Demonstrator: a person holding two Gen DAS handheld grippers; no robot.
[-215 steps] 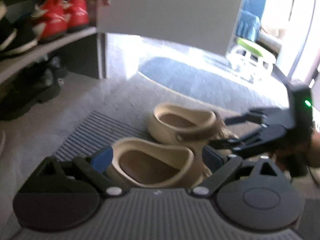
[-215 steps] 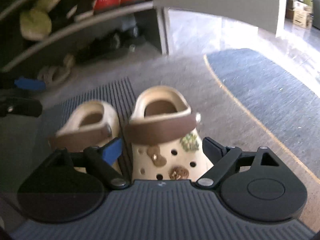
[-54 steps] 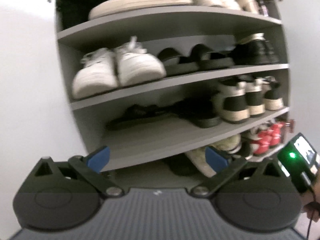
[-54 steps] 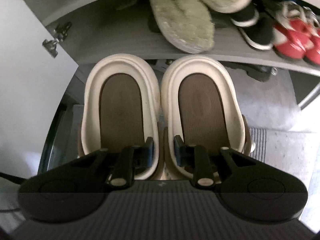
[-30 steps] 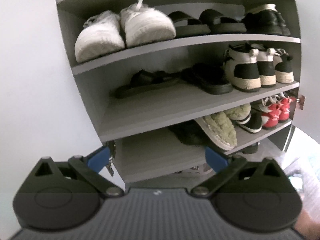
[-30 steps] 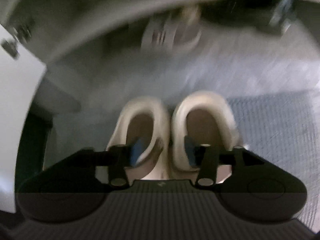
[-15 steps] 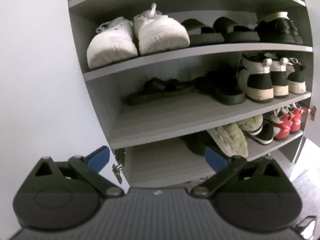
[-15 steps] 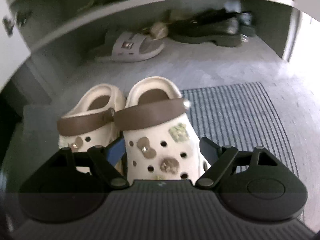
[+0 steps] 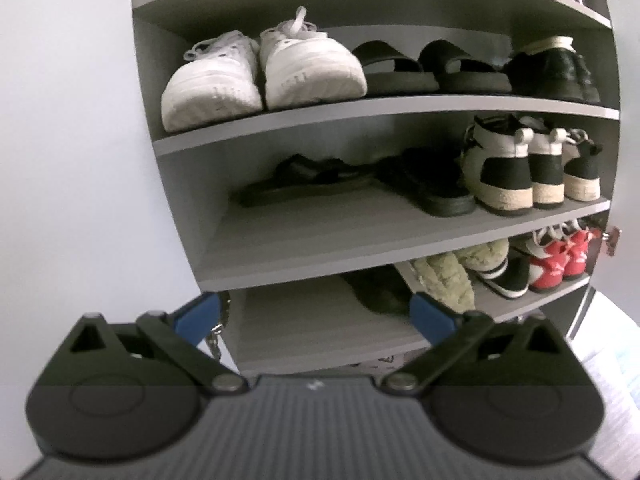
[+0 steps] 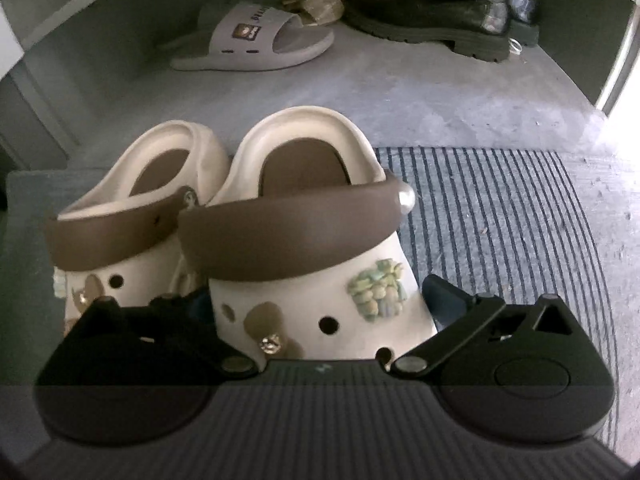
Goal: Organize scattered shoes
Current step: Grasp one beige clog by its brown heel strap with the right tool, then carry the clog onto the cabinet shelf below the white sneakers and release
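Note:
A pair of cream clogs with brown straps stands on the floor at the edge of a striped mat (image 10: 500, 220), heels toward the cabinet. My right gripper (image 10: 316, 300) points down over them and its jaws are opening. The toe of the right clog (image 10: 304, 240) lies between its fingers. One finger sits in the gap beside the left clog (image 10: 132, 216), and the other finger (image 10: 444, 296) stands just clear of the right clog's outer side. My left gripper (image 9: 314, 312) is open and holds nothing, facing the shoe cabinet (image 9: 360, 108).
Behind the clogs, under the lowest shelf, lie a pale slide sandal (image 10: 256, 40) and black loafers (image 10: 432, 12). The shelves hold white sneakers (image 9: 260, 76), black sandals (image 9: 424, 68), black-and-white high-tops (image 9: 520, 168), green slippers (image 9: 448, 276) and red sneakers (image 9: 560, 260). A white door (image 9: 72, 160) stands on the left.
The right gripper came down with the clogs from in front of the shelf to the floor, let go of their inner walls and spread wide. The left gripper has barely moved.

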